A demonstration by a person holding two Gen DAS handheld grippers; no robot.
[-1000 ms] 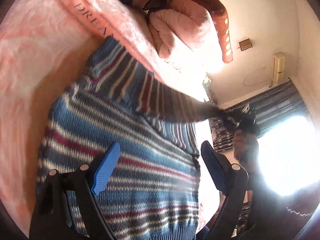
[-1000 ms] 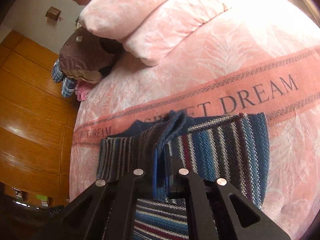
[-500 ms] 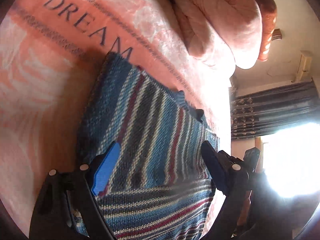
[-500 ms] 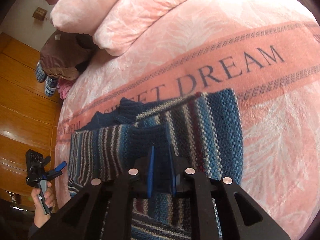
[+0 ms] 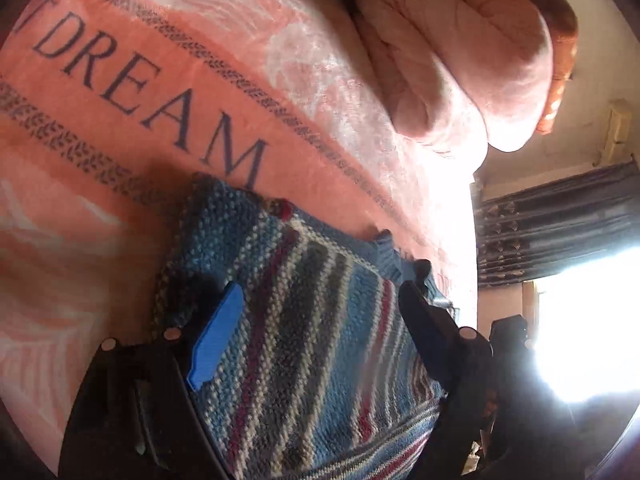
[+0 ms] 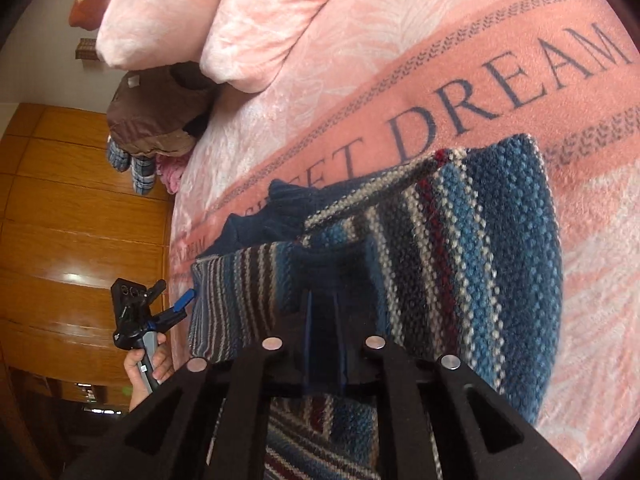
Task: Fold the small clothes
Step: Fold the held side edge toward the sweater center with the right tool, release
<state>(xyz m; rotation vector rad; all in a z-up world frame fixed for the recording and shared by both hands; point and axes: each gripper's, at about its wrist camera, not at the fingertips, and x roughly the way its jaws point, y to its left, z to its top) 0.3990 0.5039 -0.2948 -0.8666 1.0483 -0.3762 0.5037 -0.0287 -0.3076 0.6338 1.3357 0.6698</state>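
The striped sweater (image 6: pixel 460 248) lies on the pink blanket (image 6: pixel 400 40), bare blanket beyond its far edge. The right gripper (image 6: pixel 322 344) pinches a fold, seemingly the sleeve; the left gripper (image 5: pixel 320 320) hovers agape above it.

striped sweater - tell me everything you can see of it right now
The striped sweater is a small chunky knit in blue, navy, cream and dark red stripes, with a plain navy ribbed part bunched at its far edge. It lies partly folded on the pink bedspread, just below the printed lettering. One striped flap is doubled over the body. The right gripper is shut on a fold of it at the near edge. The left gripper hangs open over it, its pads apart, gripping nothing.
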